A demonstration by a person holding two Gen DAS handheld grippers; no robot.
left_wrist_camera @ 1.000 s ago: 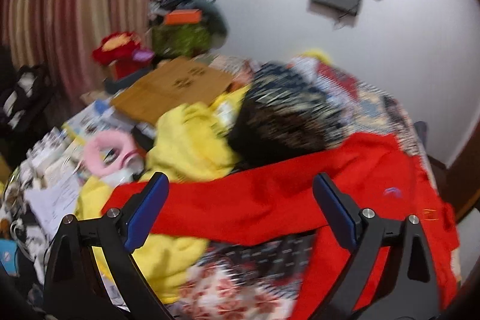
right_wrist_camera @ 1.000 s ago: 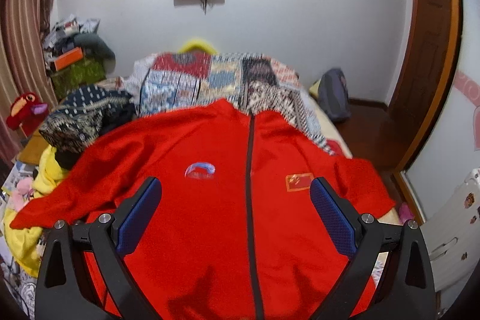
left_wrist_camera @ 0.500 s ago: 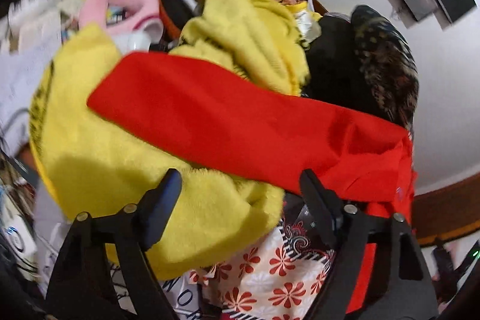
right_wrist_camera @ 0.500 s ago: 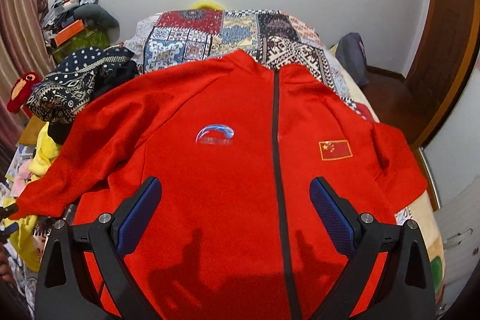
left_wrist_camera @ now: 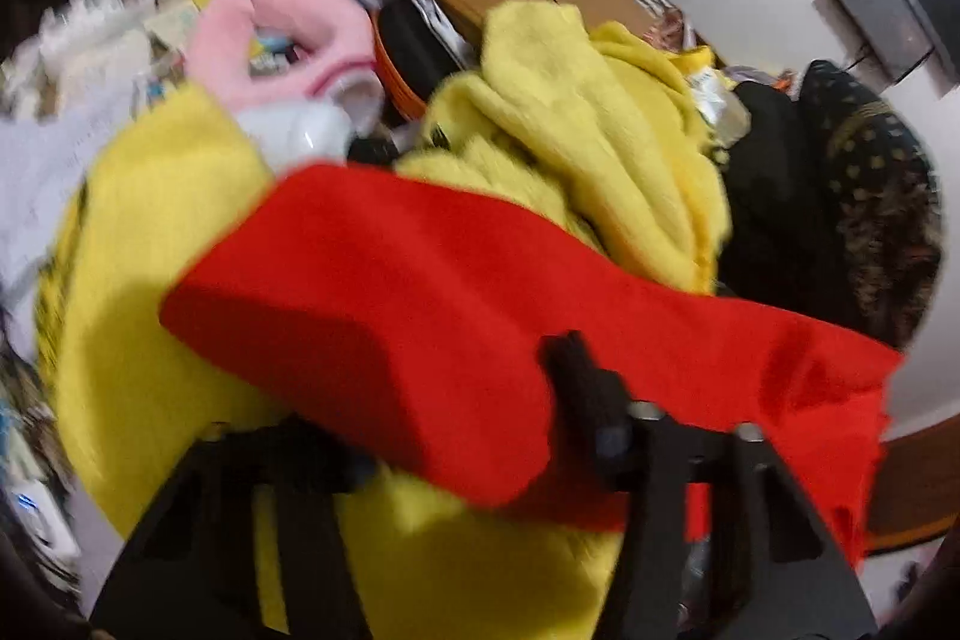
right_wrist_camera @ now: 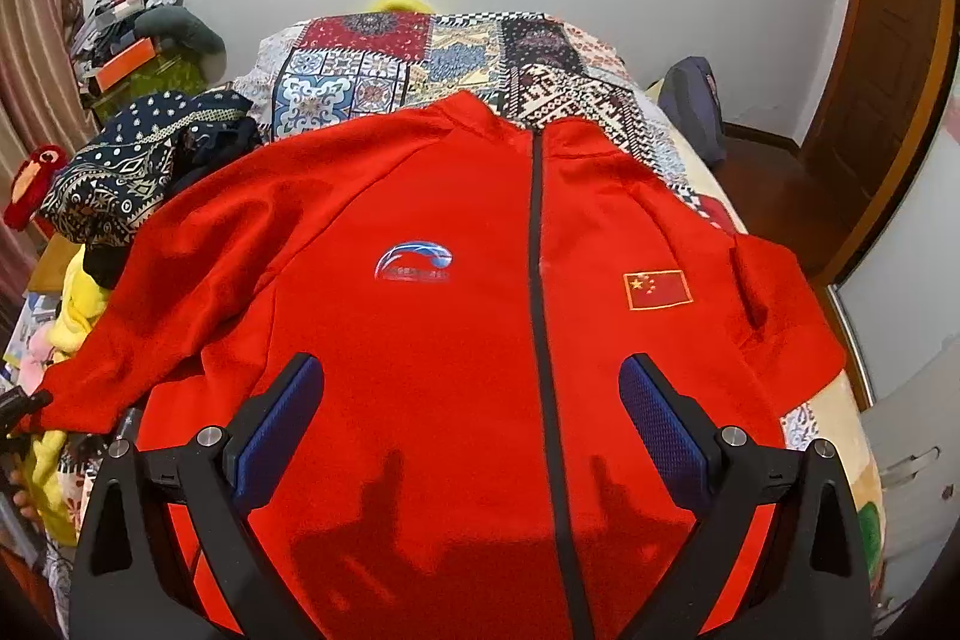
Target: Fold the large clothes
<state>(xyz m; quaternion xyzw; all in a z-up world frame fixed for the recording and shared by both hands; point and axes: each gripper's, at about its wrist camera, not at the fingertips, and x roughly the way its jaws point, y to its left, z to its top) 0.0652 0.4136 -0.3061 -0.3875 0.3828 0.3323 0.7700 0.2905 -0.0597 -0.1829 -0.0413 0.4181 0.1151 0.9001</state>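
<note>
Red jacket [right_wrist_camera: 456, 316], smooth knit, dark zip, lies flat on patchwork bed [right_wrist_camera: 384, 64]. Left gripper [left_wrist_camera: 456, 436] jaws closing around sleeve cuff [left_wrist_camera: 372, 328] over fuzzy yellow garment [left_wrist_camera: 156, 232]; contact blurred. Right gripper [right_wrist_camera: 471, 430] jaws wide, empty.

Two wrist views, both angled down at the bed.
My left sits close over the red jacket [left_wrist_camera: 420, 316] sleeve; my right looks across its front [right_wrist_camera: 456, 316].
</note>
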